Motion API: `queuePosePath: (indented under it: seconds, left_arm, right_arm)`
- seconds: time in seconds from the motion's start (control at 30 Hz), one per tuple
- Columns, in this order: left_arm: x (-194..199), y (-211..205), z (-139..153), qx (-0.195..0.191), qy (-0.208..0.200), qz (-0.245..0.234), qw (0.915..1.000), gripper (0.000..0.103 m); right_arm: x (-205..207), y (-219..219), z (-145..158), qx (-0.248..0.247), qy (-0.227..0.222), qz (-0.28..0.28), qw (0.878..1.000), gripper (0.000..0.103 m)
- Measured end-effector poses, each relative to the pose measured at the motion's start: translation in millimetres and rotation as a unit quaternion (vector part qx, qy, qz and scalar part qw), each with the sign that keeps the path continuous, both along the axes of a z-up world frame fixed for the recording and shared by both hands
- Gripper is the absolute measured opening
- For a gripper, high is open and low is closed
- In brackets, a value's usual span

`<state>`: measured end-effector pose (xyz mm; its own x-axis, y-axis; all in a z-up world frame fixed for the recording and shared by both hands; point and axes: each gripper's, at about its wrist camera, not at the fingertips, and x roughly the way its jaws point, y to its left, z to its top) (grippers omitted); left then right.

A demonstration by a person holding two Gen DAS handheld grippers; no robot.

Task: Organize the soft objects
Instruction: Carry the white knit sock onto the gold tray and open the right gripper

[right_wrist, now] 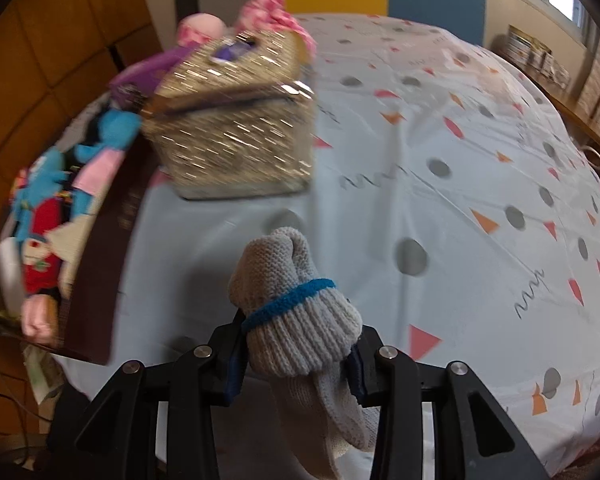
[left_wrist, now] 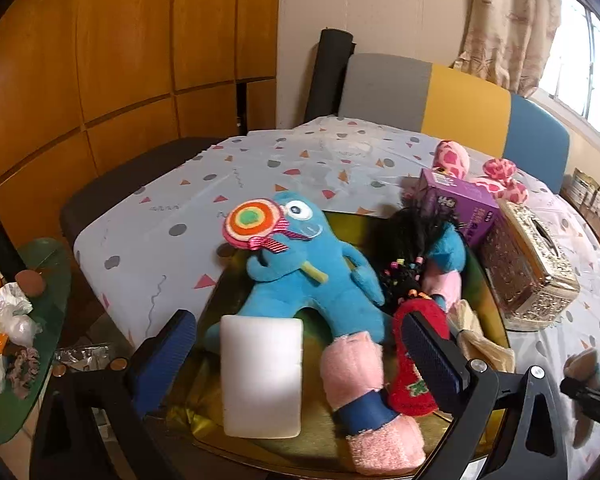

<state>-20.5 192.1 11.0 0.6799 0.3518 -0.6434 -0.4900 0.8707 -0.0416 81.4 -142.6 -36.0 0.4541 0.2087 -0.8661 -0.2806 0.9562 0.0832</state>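
Most soft toys already fill the tray (left_wrist: 342, 220), left tool (left_wrist: 300, 344) wide open above it, right tool (right_wrist: 296, 360) gripping a rolled sock (right_wrist: 296, 312) yet to go in.

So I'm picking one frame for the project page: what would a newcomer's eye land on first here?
Probably the bright blue plush monster with its striped lollipop, lying in the gold tray among a white foam block and a rolled pink towel. Next, the grey knitted sock bundle with a blue band, gripped in the right hand-held gripper above the patterned tablecloth. The glittery tissue box stands beside the tray.
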Motion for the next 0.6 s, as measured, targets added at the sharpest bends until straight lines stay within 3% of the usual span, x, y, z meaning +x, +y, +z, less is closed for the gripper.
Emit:
queuePosePath:
  seconds: [0.47,0.6]
  left_arm:
    - [-6.4,8.9,-6.5,-0.003,0.013,0.019,0.9997,0.103]
    - [-10.2,14.5,-4.6,0.000,0.008,0.025,0.9996,0.103]
  right_arm:
    - [-4.2,103.6,49.9,0.092,-0.016,0.103,0.990,0.040]
    - [4.2,126.3,59.8,0.114,-0.010,0.103,0.988,0.040]
